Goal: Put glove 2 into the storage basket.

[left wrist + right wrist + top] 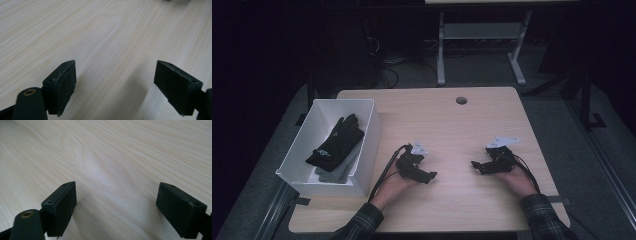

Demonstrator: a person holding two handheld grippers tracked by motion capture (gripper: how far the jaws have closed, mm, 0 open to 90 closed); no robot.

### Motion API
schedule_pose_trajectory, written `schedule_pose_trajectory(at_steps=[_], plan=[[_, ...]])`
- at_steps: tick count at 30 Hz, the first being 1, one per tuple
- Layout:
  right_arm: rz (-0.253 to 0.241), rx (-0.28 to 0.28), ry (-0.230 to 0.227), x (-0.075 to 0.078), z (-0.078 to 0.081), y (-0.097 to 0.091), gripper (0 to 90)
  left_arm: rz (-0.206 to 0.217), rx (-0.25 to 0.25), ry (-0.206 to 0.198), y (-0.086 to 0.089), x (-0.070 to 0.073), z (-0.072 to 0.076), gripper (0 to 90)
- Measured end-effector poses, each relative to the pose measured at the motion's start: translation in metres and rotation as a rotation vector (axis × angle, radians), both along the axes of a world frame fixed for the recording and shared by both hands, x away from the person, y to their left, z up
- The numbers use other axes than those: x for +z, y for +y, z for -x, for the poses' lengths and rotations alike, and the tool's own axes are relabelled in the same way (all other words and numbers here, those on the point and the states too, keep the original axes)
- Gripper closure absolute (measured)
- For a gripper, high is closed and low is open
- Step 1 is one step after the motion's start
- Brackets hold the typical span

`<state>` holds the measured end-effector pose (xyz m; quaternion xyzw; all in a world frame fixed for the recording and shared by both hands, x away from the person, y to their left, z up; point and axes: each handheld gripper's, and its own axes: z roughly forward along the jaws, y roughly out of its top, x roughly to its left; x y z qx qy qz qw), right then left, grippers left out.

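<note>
Grippers sat low near you, left (430, 176) and right (474, 164) both gaping wide on bare table (452, 125), holding nothing. Your gloves (334, 145) lay farther off in the box (367, 145), left of your left gripper, the nearer one, fingers pointing away

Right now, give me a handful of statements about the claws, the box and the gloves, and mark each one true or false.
1. Both the left claw and the right claw are open. True.
2. The black glove lies on the bare table. False: it lies inside the white box.
3. A grey glove lies under the black one. True.
4. The right claw grips a glove. False: it holds nothing.
</note>
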<state>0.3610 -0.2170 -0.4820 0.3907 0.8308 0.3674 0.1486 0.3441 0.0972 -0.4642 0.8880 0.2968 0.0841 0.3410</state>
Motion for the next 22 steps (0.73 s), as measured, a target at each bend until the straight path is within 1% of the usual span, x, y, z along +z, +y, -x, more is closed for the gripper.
schedule_pose_trajectory(at_steps=[2, 3, 4, 5, 6, 8, 22], plan=[[0.000, 0.000, 0.000, 0.000, 0.000, 0.000, 16.4, -0.021, -0.013, -0.011, -0.002, -0.004, 0.001, 14.9], [0.001, 0.000, 0.001, 0.000, 0.000, 0.000, 16.4, -0.024, -0.008, -0.032, -0.003, -0.006, 0.003, 13.3], [0.001, 0.000, 0.001, 0.000, 0.000, 0.000, 16.4, -0.026, -0.015, -0.047, -0.003, -0.007, 0.004, 13.0], [0.001, 0.001, 0.000, 0.000, 0.000, 0.000, 16.4, -0.022, -0.023, -0.054, -0.003, -0.008, 0.005, 12.9], [0.001, 0.001, 0.000, 0.000, 0.000, 0.000, 16.4, -0.007, -0.029, -0.064, -0.002, -0.010, 0.006, 12.8], [0.001, 0.000, 0.000, 0.000, 0.000, 0.000, 16.4, 0.036, -0.034, -0.095, 0.001, -0.014, 0.008, 12.7], [0.001, 0.001, 0.000, 0.000, 0.000, 0.000, 16.4, 0.040, -0.033, -0.094, 0.001, -0.014, 0.008, 12.9]])
